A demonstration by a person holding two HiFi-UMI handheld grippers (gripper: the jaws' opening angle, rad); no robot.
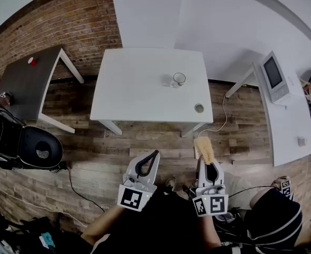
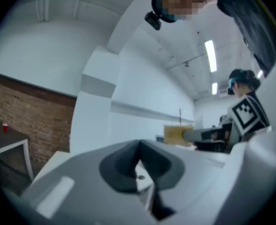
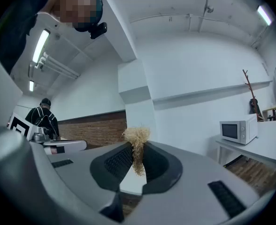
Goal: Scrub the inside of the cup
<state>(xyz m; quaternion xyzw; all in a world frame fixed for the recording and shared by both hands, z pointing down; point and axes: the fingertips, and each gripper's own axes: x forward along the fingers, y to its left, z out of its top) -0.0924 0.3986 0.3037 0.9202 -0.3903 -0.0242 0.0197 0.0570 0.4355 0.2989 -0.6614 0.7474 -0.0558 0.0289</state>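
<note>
Straw-coloured scrubber (image 1: 203, 150) clamped in right gripper (image 1: 209, 166), left gripper (image 1: 154, 155) closed, empty, both pointing toward table (image 1: 139, 91)

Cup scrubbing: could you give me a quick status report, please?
Left gripper shut, empty. Right gripper shut on fibre scrubber. Cup on white table, away from both grippers. Nothing blocking.

The cup (image 1: 179, 79) stands on the right half of the middle table (image 1: 139, 94), with a small round object (image 1: 199, 108) near that table's front right corner. A side table (image 1: 23, 89) bearing a small cup (image 1: 32, 61) stands to the left, and a long table (image 1: 290, 126) bearing a microwave (image 1: 274, 77) stands to the right. Well before the middle table, the left gripper (image 1: 155, 153) and the right gripper (image 1: 208, 165) hang side by side, a scrubber (image 1: 203, 149) clamped between the right one's jaws.
</note>
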